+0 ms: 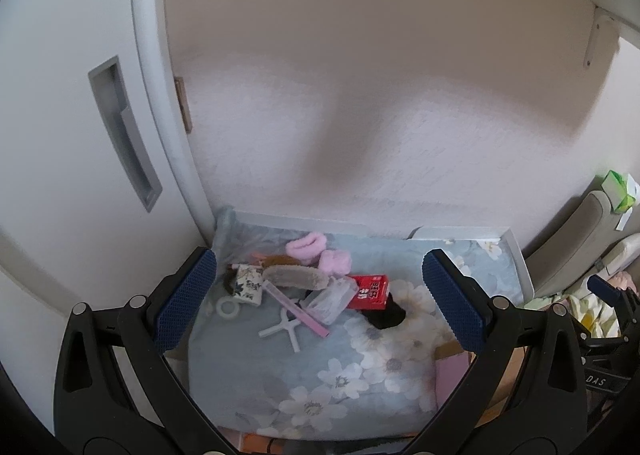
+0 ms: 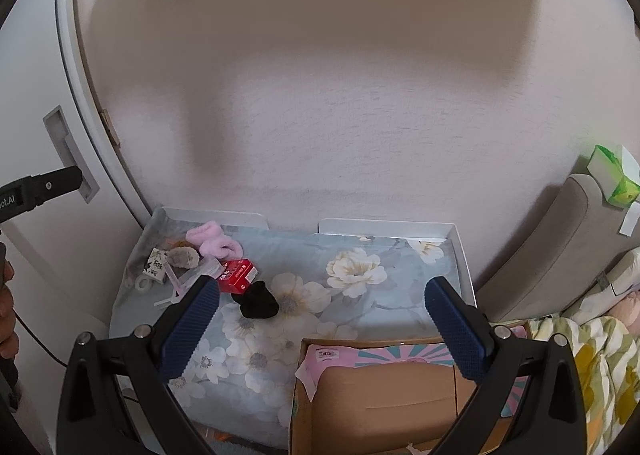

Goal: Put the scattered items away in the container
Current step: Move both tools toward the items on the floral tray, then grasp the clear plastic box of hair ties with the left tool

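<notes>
While both fingers (image 1: 320, 295) (image 2: 322, 321) gape empty — fluffy pink scrunchies (image 1: 320, 255), cardboard box (image 2: 380, 395).

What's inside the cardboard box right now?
The cardboard box shows only its bare brown bottom; no items lie in the visible part. The right claw and the frame edge hide its near corners.
</notes>
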Available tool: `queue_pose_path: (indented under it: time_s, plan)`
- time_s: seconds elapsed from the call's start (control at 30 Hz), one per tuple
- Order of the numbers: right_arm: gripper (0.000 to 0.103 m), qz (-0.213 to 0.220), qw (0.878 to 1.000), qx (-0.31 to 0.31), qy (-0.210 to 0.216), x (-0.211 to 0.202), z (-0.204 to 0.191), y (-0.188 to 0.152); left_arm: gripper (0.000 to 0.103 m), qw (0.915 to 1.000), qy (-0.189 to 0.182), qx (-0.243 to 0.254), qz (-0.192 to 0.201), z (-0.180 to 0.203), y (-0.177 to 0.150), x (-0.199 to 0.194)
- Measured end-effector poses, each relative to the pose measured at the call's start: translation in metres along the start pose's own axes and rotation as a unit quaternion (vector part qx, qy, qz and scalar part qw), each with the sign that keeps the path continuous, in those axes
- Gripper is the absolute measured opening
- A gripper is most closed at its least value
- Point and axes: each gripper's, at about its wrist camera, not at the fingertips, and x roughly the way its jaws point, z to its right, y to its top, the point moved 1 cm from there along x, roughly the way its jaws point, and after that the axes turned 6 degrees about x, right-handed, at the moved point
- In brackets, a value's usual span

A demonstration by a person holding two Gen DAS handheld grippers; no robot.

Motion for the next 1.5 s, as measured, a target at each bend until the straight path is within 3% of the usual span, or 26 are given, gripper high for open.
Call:
queue_pose_path:
  time_s: [0.2,0.37,0.47,0.57,0.67,0.77,0.93,1.1,1.3,1.5]
  plan:
    - [0.103,-0.012,1.0,-0.011,0.01,0.007,-0.006,-0.002,0.103,0.9999,-0.003,-0.009,-0.009,-0.013,-0.006,0.004]
    - [0.103,-0.032,0.995,-0.079,0.056,0.029,-0.015,-0.004,0.103,0.9985,-0.03,0.044,-0.016,-0.01,-0.019,0.026]
    - [0.103,-0.086,0.988,-0.105,0.079,0.057,-0.015,-0.003,0.103,0.9943,-0.041,0.091,-0.039,-0.002,-0.037,0.053]
    - [0.103,-0.111,0.981,-0.126,0.098,0.08,-0.018,-0.001,0.103,0.9895,-0.087,0.1,-0.058,0.002,-0.052,0.081]
    - [0.103,-0.148,0.972,-0.133,0.124,0.11,-0.029,0.001,0.103,0.9831,-0.138,0.083,-0.087,0.002,-0.065,0.122]
    - [0.103,-0.192,0.965,-0.126,0.125,0.142,-0.043,-0.003,0.102,0.9781,-0.159,0.059,-0.121,-0.003,-0.073,0.157]
    - [0.103,-0.28,0.935,-0.173,0.131,0.207,-0.063,-0.018,0.102,0.9651,-0.203,0.023,-0.164,-0.009,-0.086,0.204]
    - [0.103,-0.334,0.918,-0.176,0.122,0.248,-0.07,-0.034,0.102,0.9628,-0.199,0.044,-0.178,-0.006,-0.093,0.228]
    - [0.103,-0.364,0.904,-0.19,0.117,0.268,-0.072,-0.049,0.101,0.9596,-0.189,0.118,-0.171,0.009,-0.097,0.239]
    - [0.103,-0.39,0.894,-0.181,0.124,0.281,-0.072,-0.058,0.098,0.9542,-0.197,0.159,-0.159,0.018,-0.097,0.241]
